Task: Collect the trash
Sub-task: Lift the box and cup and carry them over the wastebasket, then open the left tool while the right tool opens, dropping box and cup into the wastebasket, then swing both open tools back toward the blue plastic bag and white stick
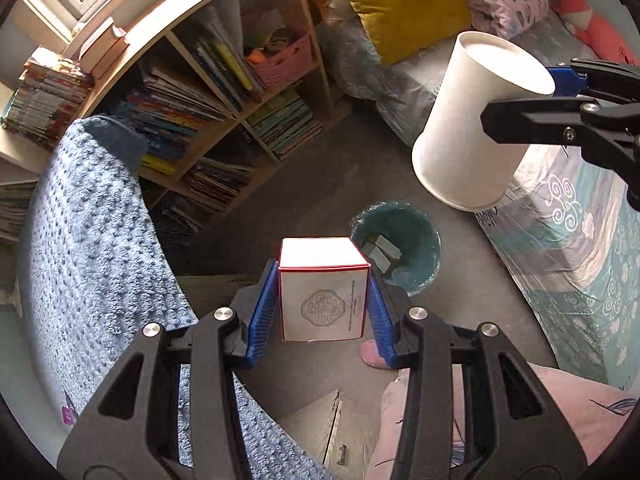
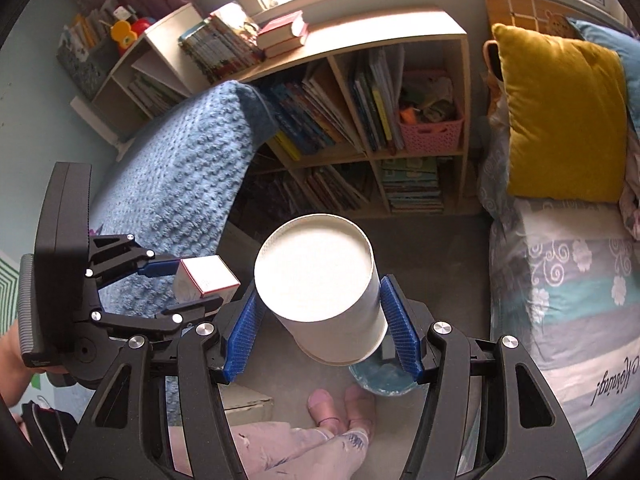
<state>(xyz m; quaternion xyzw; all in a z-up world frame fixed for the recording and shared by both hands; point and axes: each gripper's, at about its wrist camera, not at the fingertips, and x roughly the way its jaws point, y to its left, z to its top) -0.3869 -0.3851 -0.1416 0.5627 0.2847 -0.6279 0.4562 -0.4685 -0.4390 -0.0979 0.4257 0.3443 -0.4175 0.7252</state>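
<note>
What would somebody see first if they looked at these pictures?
First, the big white paper cup, pinched between the blue pads of the right gripper, and the small white box with red edges, clamped in the left gripper. Both hang over the grey floor, close to the teal trash bin that stands beside the bed. Behind them, a mustard-yellow pillow glows on the bed next to a packed bookshelf.

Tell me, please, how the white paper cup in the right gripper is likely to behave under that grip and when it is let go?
The paper cup looks thin-walled, so the right gripper could probably dent it if squeezed harder. It is held tilted, apparently empty, so it is likely very light. Being round and tapered, it may well roll in a curve if it misses the teal bin.
</note>
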